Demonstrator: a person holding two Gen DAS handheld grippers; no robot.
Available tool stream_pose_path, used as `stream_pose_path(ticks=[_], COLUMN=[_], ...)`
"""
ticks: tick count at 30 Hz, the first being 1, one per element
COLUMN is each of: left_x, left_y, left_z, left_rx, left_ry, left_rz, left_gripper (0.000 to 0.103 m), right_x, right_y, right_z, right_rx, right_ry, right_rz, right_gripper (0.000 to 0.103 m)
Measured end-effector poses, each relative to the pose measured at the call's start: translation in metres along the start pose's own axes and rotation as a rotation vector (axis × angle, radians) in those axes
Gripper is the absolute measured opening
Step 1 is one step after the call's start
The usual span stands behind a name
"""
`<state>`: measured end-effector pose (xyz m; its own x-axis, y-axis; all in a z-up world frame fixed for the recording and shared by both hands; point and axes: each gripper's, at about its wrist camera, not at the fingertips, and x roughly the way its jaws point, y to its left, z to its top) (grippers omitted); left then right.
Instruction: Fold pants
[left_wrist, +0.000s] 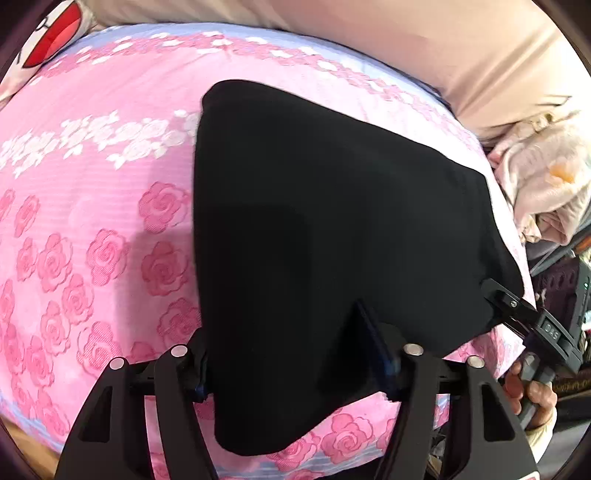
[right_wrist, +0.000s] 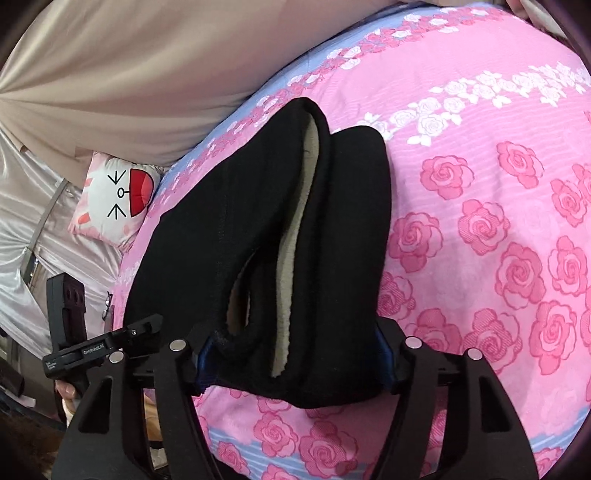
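The black pants (left_wrist: 325, 229), with a cream fleece lining (right_wrist: 295, 221), lie folded on the pink rose bedspread (left_wrist: 92, 221). My left gripper (left_wrist: 295, 373) has its fingers on either side of a thick fold of the pants' near edge and holds it. My right gripper (right_wrist: 295, 358) grips the bunched end of the pants (right_wrist: 266, 240) between its blue-padded fingers. The right gripper (left_wrist: 517, 306) shows in the left wrist view at the pants' right corner; the left gripper (right_wrist: 122, 339) shows in the right wrist view at the pants' left edge.
A cartoon-face pillow (right_wrist: 118, 199) lies at the bedspread's (right_wrist: 480, 221) far corner. Beige curtain fabric (left_wrist: 443, 48) hangs behind the bed. A heap of pale clothes (left_wrist: 543, 192) sits beside the bed on the right. The bed's near edge runs just below the grippers.
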<state>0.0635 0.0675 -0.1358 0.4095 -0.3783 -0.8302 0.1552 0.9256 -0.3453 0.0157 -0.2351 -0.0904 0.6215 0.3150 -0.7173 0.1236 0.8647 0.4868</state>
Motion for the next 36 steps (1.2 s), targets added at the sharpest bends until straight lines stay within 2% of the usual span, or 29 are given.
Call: stream_pose_path(ticks=[3, 4, 7, 14, 20, 23, 26, 29, 33, 36], left_x=[-0.008, -0.014, -0.028, -0.073, -0.092, -0.108, -0.126, -0.144, -0.160, -0.155], left_y=[-0.005, -0.007, -0.008, -0.018, -0.023, -0.028, -0.036, -0.046, -0.056, -0.062], left_z=[-0.002, -0.001, -0.002, -0.009, -0.024, -0.018, 0.000, 0.034, 0.086, 0.142], left_rx=[0.030, 0.032, 0.033, 0.076, 0.110, 0.133, 0.177, 0.235, 0.282, 0.318], left_ry=[-0.032, -0.046, -0.062, -0.088, -0.086, -0.126, -0.188, -0.270, -0.398, -0.474], left_rz=[-0.007, -0.014, -0.040, -0.159, -0.168, -0.177, -0.191, -0.189, -0.166, -0.136], left_gripper=[0.029, 0.025, 0.022, 0.022, 0.021, 0.021, 0.021, 0.021, 0.021, 0.021], right_x=[-0.003, -0.006, -0.019, -0.064, -0.078, -0.089, -0.106, -0.116, -0.114, -0.088], right_y=[0.005, 0.006, 0.015, 0.039, 0.052, 0.067, 0.089, 0.119, 0.141, 0.138], right_z=[-0.003, -0.003, -0.001, 0.003, -0.016, -0.011, 0.010, 0.042, 0.103, 0.160], right_rx=[-0.007, -0.014, -0.027, -0.104, -0.137, -0.164, -0.234, -0.318, -0.380, -0.367], right_ry=[-0.024, -0.031, -0.055, -0.099, -0.087, -0.120, -0.188, -0.273, -0.386, -0.429], right_rz=[0.013, 0.012, 0.032, 0.047, 0.027, 0.039, 0.050, 0.043, 0.054, 0.078], right_gripper=[0.045, 0.044, 0.042, 0.042, 0.042, 0.042, 0.042, 0.042, 0.042, 0.042])
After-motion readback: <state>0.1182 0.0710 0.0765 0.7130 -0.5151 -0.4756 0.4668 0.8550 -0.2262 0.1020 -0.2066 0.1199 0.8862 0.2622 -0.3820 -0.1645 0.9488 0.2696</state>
